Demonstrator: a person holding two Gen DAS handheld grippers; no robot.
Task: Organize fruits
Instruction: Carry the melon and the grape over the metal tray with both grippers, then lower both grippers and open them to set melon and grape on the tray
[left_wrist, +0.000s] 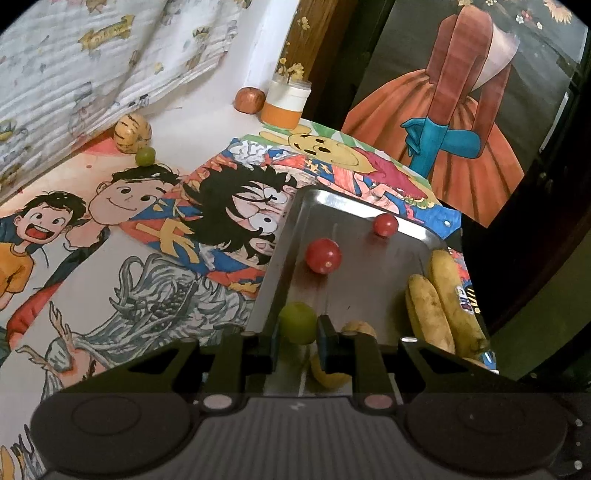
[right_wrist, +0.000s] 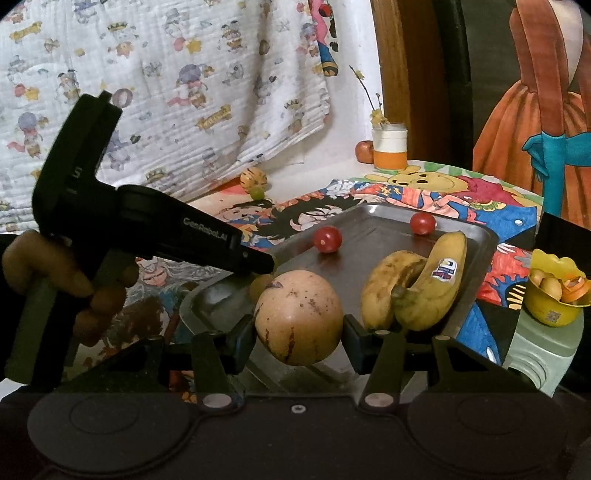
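Both fruits are being delivered to the tray (left_wrist: 295, 206). Left tongs (left_wrist: 298, 334) pinch a green grape (left_wrist: 297, 321) at the tray's near edge; right tongs (right_wrist: 299, 332) clamp a melon (right_wrist: 299, 317) over it. Next, probably: lower, release.

A table covered with a bright cartoon-print cloth (left_wrist: 155, 206) stands against a white wall, where a pale quilted blanket (right_wrist: 155, 96) with small cartoon figures hangs. At the far edge sits a white and orange jar (right_wrist: 389, 147) holding yellow flower sprigs. Behind the table to the right is a painting of an orange dress with a blue glove (left_wrist: 443, 122).
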